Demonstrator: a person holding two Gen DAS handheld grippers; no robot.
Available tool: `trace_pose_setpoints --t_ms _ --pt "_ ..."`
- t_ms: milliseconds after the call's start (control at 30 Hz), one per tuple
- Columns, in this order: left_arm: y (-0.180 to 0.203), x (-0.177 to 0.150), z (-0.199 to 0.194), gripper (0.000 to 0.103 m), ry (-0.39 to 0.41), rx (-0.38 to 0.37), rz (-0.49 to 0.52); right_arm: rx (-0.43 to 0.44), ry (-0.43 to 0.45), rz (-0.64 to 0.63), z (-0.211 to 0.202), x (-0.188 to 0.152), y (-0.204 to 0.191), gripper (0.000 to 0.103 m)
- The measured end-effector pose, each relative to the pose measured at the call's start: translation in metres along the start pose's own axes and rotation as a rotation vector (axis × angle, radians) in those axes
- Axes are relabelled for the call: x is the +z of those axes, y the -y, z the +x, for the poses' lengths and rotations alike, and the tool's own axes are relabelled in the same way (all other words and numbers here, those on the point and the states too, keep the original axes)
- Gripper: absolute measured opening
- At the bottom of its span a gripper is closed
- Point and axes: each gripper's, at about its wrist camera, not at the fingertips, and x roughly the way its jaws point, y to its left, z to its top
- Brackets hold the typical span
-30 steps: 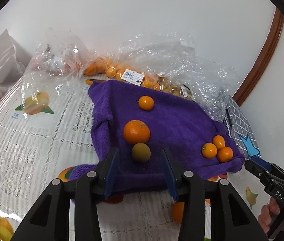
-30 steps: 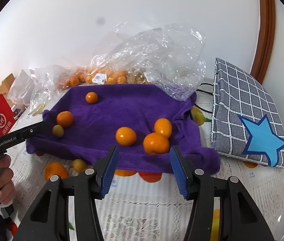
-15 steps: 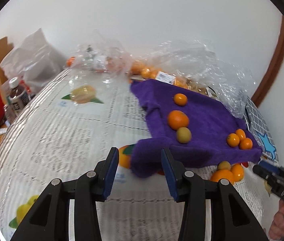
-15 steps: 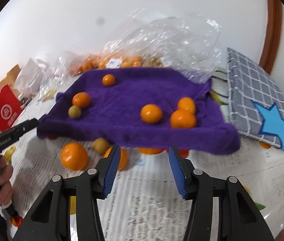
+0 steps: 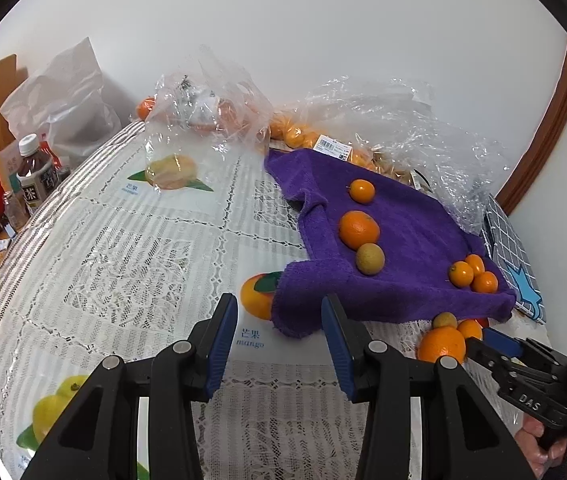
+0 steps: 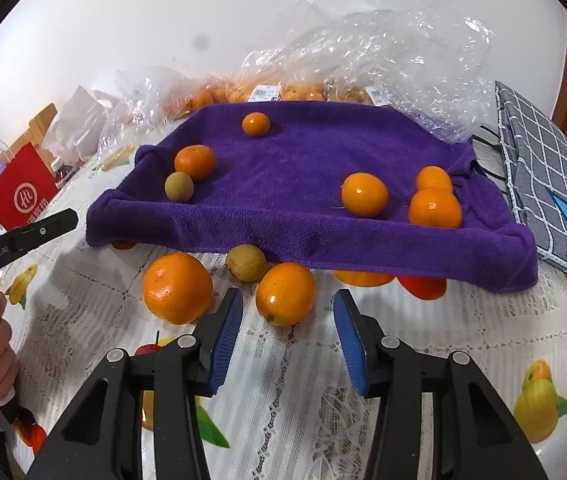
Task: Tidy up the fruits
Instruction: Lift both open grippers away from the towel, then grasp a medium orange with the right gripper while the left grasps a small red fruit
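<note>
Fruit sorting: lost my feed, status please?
Both tools open, empty; right tool has just been closing toward an orange on the table. Six fruits on the purple towel. Nothing in the way.

Fuzzy matt purple towel (image 6: pixel 323 200), glossy oranges (image 6: pixel 285 294), crinkled clear plastic bags (image 6: pixel 383 48) (shiny), lace tablecloth (image 5: pixel 123 248)

A plain white wall (image 5: pixel 283 20) with curved brown wooden trim (image 5: pixel 543 128) backs the lace-covered table (image 5: pixel 123 260).

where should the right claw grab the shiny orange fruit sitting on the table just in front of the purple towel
Grip the shiny orange fruit across its widest middle, coming from the near side. It is round, and a brownish-green fruit and the purple towel crowd its far side.
</note>
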Motion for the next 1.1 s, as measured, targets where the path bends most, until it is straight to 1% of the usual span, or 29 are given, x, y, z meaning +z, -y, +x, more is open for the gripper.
trace_pose_setpoints --t_ms 167,267,400,533,667,800,967,1033,1100 --pt "0.003 -0.001 0.002 0.042 -0.003 -0.012 0.014 0.01 -0.024 -0.005 0.012 0.005 -0.004 0.042" --pt "0.005 -0.002 0.003 0.042 -0.011 -0.02 0.027 0.002 -0.035 -0.003 0.018 0.005 -0.004 0.033" --pt "0.01 -0.004 0.005 0.042 -0.017 -0.036 0.047 0.029 -0.018 0.018 0.01 0.003 0.001 0.033" --pt "0.022 -0.008 0.006 0.042 -0.034 -0.06 0.087 0.021 0.011 0.03 -0.006 -0.001 0.01 0.033" --pt "0.042 -0.016 0.005 0.042 -0.057 -0.116 0.122 0.0 0.033 0.045 -0.02 -0.005 0.025 0.033" --pt "0.064 -0.027 0.003 0.042 -0.092 -0.201 0.136 -0.02 0.047 0.077 -0.033 -0.012 0.047 0.033" --pt "0.089 -0.043 -0.003 0.042 -0.133 -0.296 0.176 -0.055 0.057 0.111 -0.047 -0.023 0.069 0.033" --pt "0.096 -0.048 -0.004 0.042 -0.147 -0.309 0.196 -0.064 0.068 0.123 -0.054 -0.028 0.076 0.033" --pt "0.105 -0.054 -0.001 0.042 -0.166 -0.299 0.223 -0.075 0.077 0.143 -0.062 -0.034 0.083 0.033"
